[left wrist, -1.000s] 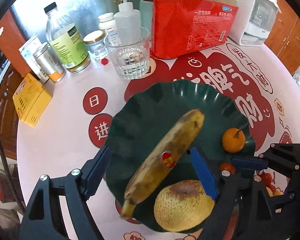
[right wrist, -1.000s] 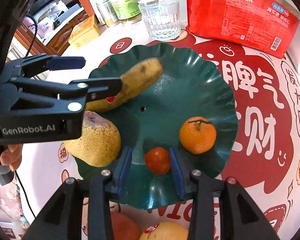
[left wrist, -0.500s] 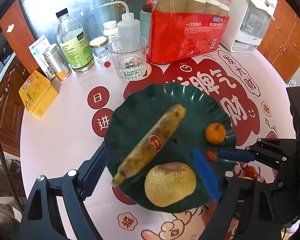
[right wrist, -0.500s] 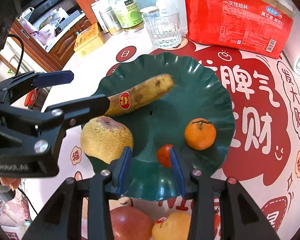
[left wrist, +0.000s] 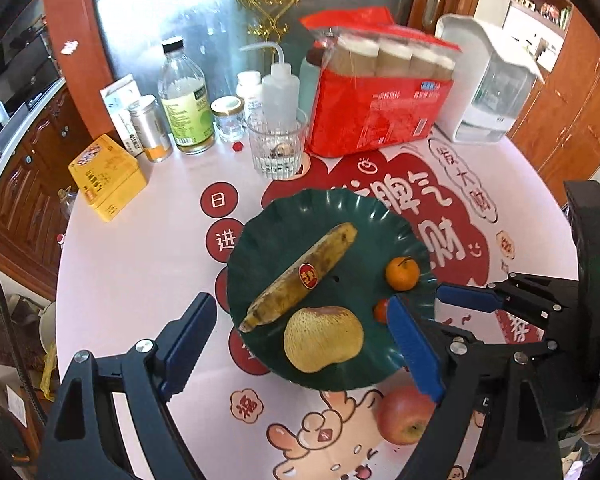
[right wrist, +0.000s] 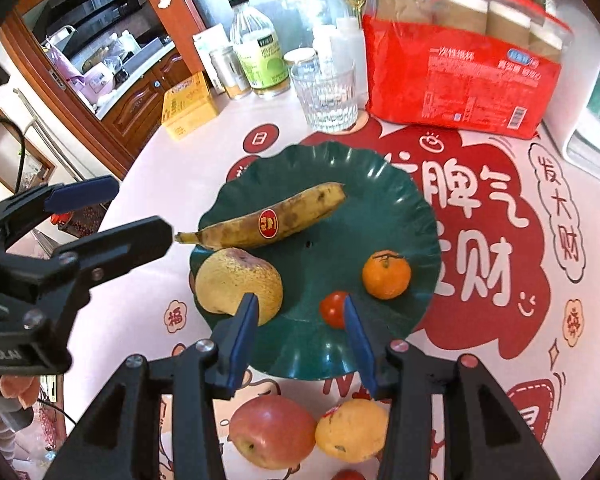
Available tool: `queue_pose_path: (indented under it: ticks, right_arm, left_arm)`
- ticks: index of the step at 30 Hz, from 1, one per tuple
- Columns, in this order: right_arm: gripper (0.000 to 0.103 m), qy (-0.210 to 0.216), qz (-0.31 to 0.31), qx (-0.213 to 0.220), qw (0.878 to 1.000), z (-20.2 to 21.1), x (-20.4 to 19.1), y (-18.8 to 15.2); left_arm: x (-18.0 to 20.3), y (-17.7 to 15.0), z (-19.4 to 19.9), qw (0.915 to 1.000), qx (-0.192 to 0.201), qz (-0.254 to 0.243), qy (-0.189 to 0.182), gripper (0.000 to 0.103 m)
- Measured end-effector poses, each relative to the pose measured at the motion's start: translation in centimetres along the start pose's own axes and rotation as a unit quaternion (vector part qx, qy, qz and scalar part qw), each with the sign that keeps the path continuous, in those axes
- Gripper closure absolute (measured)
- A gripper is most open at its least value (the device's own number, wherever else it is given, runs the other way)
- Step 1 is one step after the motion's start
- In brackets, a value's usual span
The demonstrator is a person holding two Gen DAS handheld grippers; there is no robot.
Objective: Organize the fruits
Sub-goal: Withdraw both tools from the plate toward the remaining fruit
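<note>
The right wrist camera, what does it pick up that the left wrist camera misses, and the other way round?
Only the right wrist view shows the yellow fruit lying on the table beside the red apple. Only the left wrist view shows the squeeze bottle clearly, along with the whole white dispenser. Both show the green plate with banana, pear, tangerine and small tomato, and both grippers open.

Bright daylight, sharp centre, heavy fisheye warp at edges.

Home dining-kitchen area. Wooden cabinets (right wrist: 140,96) upper left, cluttered countertop (right wrist: 112,60) behind; round surface (left wrist: 140,264) with festive red-print cover; drinking glass (left wrist: 277,148), paper-cup pack (left wrist: 380,108), bottles (left wrist: 184,96) along far edge.
</note>
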State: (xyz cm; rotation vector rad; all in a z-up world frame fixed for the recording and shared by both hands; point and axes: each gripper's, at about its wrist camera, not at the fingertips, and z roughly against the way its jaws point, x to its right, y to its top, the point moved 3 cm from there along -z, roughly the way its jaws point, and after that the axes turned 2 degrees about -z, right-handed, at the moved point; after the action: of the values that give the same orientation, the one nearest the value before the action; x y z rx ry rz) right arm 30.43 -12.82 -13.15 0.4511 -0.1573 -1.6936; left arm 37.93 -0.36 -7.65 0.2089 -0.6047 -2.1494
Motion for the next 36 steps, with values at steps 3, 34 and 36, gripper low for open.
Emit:
queue_pose_path:
  ticks: [3,34,36]
  right_arm:
    - [0.058,-0.001,0.003,0.006,1.0,1.2,-0.2,-0.1]
    - [0.059,0.007,0.104,0.06,0.993,9.5,8.0,-9.7]
    - [0.059,0.007,0.124,0.05,0.991,8.4,8.5,-11.3]
  left_arm:
    - [0.1,-0.4,1.4,0.9999,0.007,0.009,-0.001,0.017]
    - [13.2,-13.2,4.1,0.9881,0.05,0.135,0.054,0.012]
    - [14.5,-14.0,3.1,0.9887,0.043,0.132,0.057,0.012]
